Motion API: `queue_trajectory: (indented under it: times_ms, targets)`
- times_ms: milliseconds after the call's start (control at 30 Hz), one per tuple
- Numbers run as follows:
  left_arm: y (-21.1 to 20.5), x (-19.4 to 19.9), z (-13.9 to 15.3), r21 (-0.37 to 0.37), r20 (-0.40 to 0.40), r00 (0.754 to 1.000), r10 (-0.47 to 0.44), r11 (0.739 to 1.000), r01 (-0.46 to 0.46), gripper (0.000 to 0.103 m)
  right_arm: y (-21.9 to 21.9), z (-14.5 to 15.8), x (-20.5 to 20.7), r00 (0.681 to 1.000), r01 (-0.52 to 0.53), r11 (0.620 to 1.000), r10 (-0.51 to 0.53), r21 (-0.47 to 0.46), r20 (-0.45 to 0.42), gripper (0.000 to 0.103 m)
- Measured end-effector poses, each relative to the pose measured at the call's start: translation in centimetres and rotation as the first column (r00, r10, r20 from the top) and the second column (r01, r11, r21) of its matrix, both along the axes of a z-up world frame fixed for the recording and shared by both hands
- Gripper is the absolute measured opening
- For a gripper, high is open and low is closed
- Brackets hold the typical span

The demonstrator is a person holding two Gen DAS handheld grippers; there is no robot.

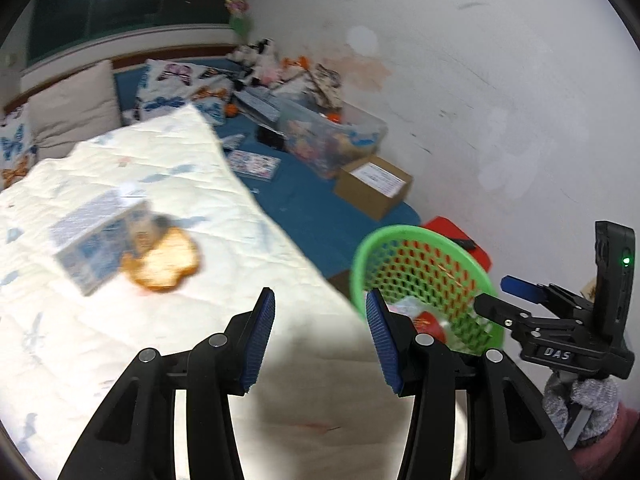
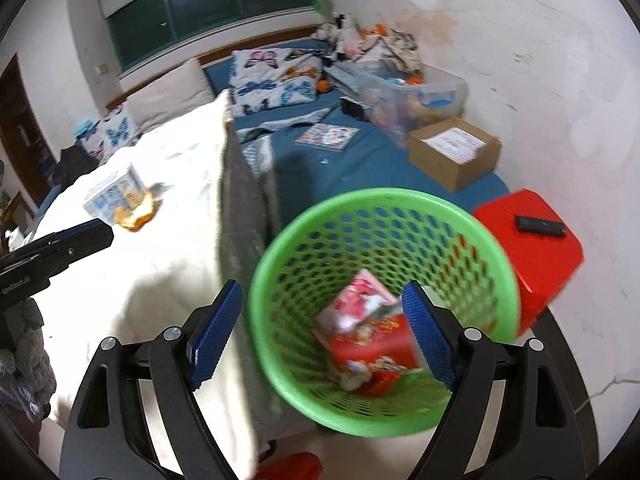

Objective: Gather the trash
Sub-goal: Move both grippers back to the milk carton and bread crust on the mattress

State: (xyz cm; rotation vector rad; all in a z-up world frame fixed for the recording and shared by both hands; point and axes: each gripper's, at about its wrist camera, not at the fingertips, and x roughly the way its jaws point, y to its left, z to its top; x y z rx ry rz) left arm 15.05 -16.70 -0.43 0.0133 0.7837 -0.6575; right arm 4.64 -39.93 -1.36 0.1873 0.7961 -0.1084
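Observation:
A green mesh basket (image 2: 384, 216) stands on the floor beside the bed and also shows in the left wrist view (image 1: 424, 248). A red and pink carton (image 2: 368, 328) lies inside it. On the white quilt (image 1: 120, 340) lie a blue-white box (image 1: 92, 232) and an orange wrapper (image 1: 164, 264), touching each other; they also show in the right wrist view, the box (image 2: 116, 192) and the wrapper (image 2: 136, 212). My left gripper (image 1: 320, 340) is open and empty over the quilt's edge. My right gripper (image 2: 320, 336) is open and empty above the basket.
A red stool (image 2: 532, 236) with a black remote (image 2: 540, 226) stands right of the basket. A cardboard box (image 2: 456, 156), a clear storage bin (image 2: 416, 96), pillows (image 2: 272, 80) and toys lie on the blue sheet (image 2: 360, 168). The white wall is on the right.

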Motion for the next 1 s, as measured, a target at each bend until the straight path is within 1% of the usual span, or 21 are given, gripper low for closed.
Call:
queue_trajectory:
  times_ms: [167,267,400,567,767,900,1000]
  targets:
    - [4.3,0.5,0.3,-0.001,0.002,0.997,0.083,0.997,-0.083,0.046,3.4,0.2,2.3,0.996,-0.085,0.996,0.085,0.022,0.000,0.083]
    - [6.8,0.8,0.7,-0.011,0.004,0.992,0.128,0.992,-0.128,0.046,5.6,0.3,3.4,0.991,-0.134,0.991,0.134,0.010,-0.004,0.083]
    - [10.1,1.2,0.9,-0.011,0.012,0.983,0.184,0.983,-0.184,0.047,8.9,0.4,5.5,0.976,-0.218,0.976,0.219,0.016,-0.011,0.084]
    - [13.6,1.6,1.1,-0.023,0.009,0.968,0.251,0.968,-0.251,0.047,12.2,0.2,8.0,0.957,-0.290,0.956,0.291,0.038,-0.018,0.085]
    - [16.3,2.1,0.9,-0.012,0.007,0.956,0.292,0.956,-0.292,0.050,15.8,-0.5,10.9,0.930,-0.366,0.931,0.366,0.022,-0.033,0.085]
    - [17.2,2.4,0.7,-0.003,0.007,0.952,0.306,0.952,-0.306,0.053,17.2,-1.3,12.9,0.917,-0.394,0.919,0.395,0.027,-0.052,0.085]
    - [17.4,3.0,0.5,0.002,0.002,0.950,0.312,0.950,-0.312,0.053,18.1,-1.9,14.4,0.908,-0.413,0.910,0.413,0.015,-0.067,0.085]
